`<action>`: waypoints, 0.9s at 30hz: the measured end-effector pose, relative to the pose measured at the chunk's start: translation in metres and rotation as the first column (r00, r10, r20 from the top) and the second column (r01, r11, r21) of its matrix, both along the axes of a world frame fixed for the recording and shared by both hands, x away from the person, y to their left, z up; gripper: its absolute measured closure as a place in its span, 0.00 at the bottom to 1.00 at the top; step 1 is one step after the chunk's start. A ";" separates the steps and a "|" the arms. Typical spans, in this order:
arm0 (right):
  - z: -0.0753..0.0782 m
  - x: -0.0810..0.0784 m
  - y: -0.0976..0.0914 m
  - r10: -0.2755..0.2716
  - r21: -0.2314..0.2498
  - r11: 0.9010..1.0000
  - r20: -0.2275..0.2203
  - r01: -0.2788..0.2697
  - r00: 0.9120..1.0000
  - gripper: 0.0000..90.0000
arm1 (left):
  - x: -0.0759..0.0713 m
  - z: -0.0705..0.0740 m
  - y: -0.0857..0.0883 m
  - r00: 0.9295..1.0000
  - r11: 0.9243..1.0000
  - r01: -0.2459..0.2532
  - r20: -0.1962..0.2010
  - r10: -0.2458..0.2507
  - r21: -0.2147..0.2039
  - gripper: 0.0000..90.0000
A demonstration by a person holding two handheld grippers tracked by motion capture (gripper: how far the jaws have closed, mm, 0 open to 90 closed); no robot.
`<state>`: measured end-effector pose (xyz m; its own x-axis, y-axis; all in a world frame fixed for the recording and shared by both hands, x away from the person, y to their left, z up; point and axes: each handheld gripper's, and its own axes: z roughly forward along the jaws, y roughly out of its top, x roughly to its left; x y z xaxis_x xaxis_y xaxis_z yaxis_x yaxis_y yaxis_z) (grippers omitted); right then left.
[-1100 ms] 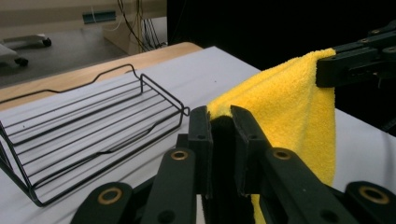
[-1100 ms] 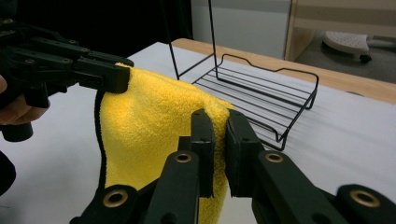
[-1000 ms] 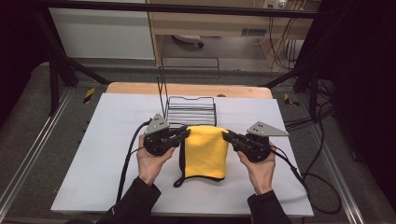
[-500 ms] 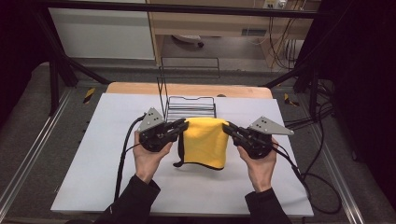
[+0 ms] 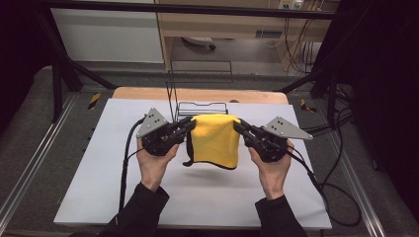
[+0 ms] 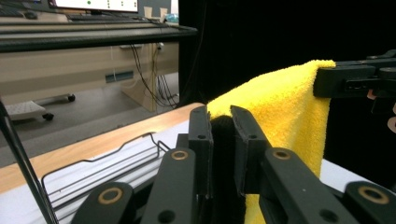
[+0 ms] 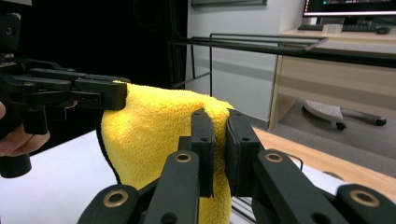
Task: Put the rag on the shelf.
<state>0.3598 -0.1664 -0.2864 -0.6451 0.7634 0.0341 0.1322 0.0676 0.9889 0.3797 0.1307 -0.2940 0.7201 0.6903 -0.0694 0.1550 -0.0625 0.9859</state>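
Left gripper [image 5: 188,124] and right gripper [image 5: 238,126]: each pinched onto a top corner of my yellow cloth [image 5: 214,140], held lifted; next, I judge, lowering it flat or toward the wire rack [image 5: 200,107].

Left hand-held gripper [image 5: 187,125] and right hand-held gripper [image 5: 240,127] are raised level, jaws clamped, facing inward.

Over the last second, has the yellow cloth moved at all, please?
Yes. The yellow cloth has risen and moved away from the person, now overlapping the wire rack at the table's far edge.
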 end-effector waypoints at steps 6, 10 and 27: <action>0.006 0.001 0.004 -0.002 0.015 1.000 0.034 0.001 0.999 0.93 | 0.000 0.007 0.002 1.000 1.000 -0.009 0.023 0.010 -0.021 0.88; 0.011 0.001 0.005 -0.003 0.028 1.000 0.057 0.001 0.998 0.93 | 0.000 0.013 0.004 0.999 0.999 -0.018 0.043 0.019 -0.035 0.88; 0.036 0.009 0.016 -0.014 0.057 0.998 0.128 0.006 0.992 0.93 | 0.008 0.040 0.011 0.993 0.996 -0.048 0.100 0.056 -0.080 0.88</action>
<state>0.3685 -0.1503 -0.2503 -0.6393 0.7689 -0.0057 0.0040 0.0108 0.9999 0.3873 0.1415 -0.2535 0.6898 0.7222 -0.0515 0.0539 0.0197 0.9984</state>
